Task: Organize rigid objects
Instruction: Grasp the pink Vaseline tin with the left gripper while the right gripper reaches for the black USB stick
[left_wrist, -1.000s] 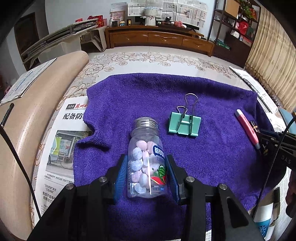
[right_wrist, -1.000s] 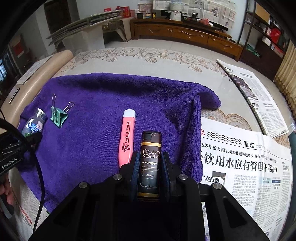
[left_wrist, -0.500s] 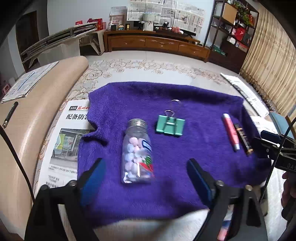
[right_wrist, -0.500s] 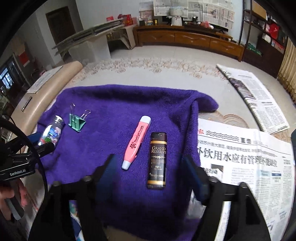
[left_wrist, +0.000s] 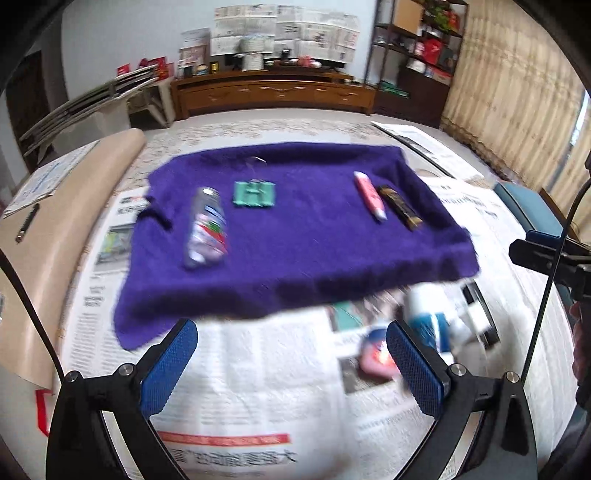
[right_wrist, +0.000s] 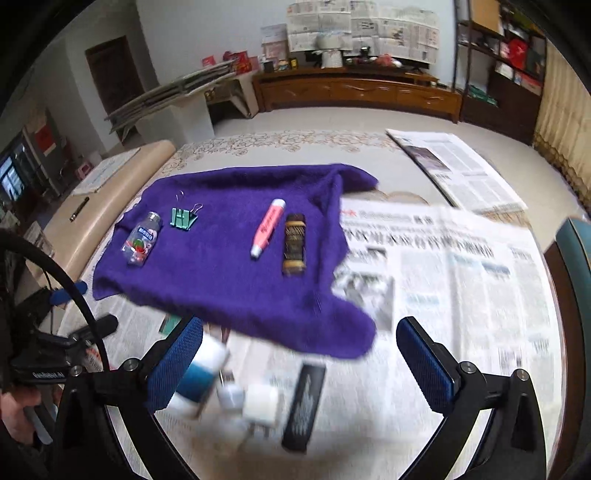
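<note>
Both your left gripper (left_wrist: 291, 363) and right gripper (right_wrist: 299, 367) gape empty; swing carelessly and the right one topples the blurred white-and-blue bottle (right_wrist: 199, 373) touching its left finger.

Motion blur; little legible. Left gripper body (right_wrist: 48, 374) at 8 o'clock: white lettering, roughly "GenRobot.AI". Newspaper (left_wrist: 229, 456) at 6 o'clock: large Chinese headline, upside down, smeared. Bottle (right_wrist: 142, 240), highlighter (right_wrist: 267, 227) labels unreadable.

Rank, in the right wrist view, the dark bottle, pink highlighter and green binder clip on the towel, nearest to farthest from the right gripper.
1. dark bottle, right side of the purple towel.
2. pink highlighter, just left of it.
3. green binder clip, far left.
Right gripper is open.
</note>
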